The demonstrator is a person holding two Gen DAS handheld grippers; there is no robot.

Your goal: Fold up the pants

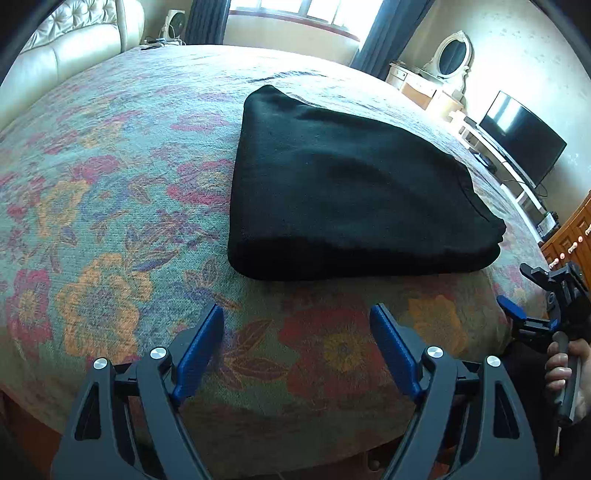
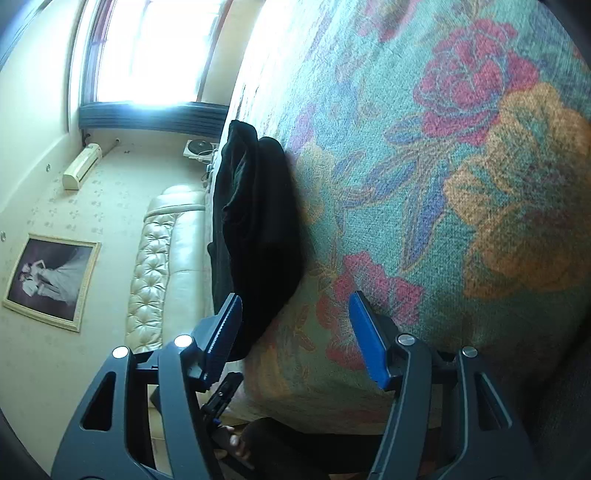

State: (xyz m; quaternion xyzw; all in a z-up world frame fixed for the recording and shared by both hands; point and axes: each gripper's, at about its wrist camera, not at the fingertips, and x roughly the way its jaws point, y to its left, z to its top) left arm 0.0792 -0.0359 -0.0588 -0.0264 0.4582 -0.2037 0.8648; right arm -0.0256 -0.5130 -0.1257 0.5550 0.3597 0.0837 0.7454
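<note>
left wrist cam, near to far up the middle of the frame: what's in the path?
left gripper, jaws open → bare floral bedspread → folded black pants → more bedspread → window wall with dark curtains.

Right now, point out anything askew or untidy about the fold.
Nothing stands out. The black pants lie folded in a compact stack on the floral bedspread, edges roughly aligned. Left gripper and right gripper are both open and off the cloth.
</note>
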